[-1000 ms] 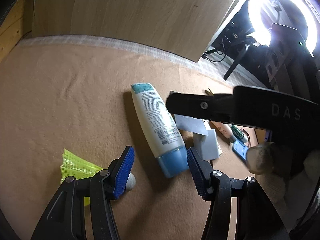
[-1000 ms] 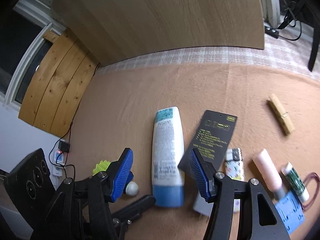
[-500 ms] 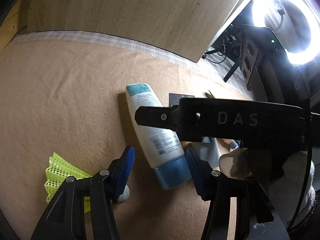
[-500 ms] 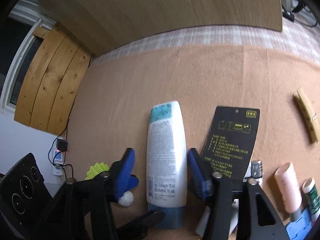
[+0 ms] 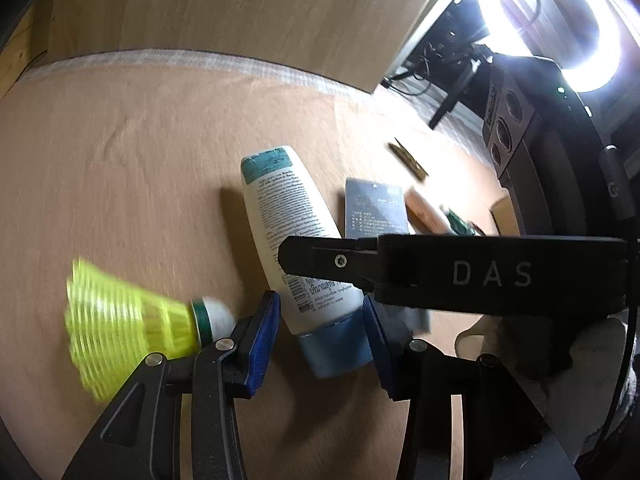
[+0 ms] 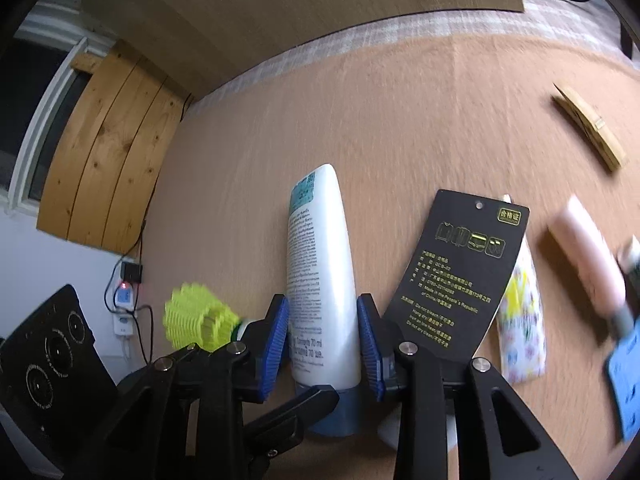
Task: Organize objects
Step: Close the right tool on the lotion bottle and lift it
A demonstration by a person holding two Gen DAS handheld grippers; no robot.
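A white bottle with a blue cap lies on the tan cloth. My left gripper straddles the cap with its jaws closing. Its right pad is at the cap, and a thin gap shows at the left pad. My right gripper is around the bottle just above the cap. Its jaws are also closing, and both blue pads lie against the bottle's sides. One black finger of the right gripper crosses the bottle in the left wrist view. A yellow shuttlecock lies just left of my left finger.
Right of the bottle lie a black card, a patterned packet, a pink tube, a blue item and a wooden clothespin. A wooden board stands behind the cloth. A ring light glares at the left wrist view's upper right.
Both grippers have come down around the bottle and narrowed their jaws. The right gripper slid across the left wrist view onto the bottle's body. The shuttlecock now shows nearer the left finger.
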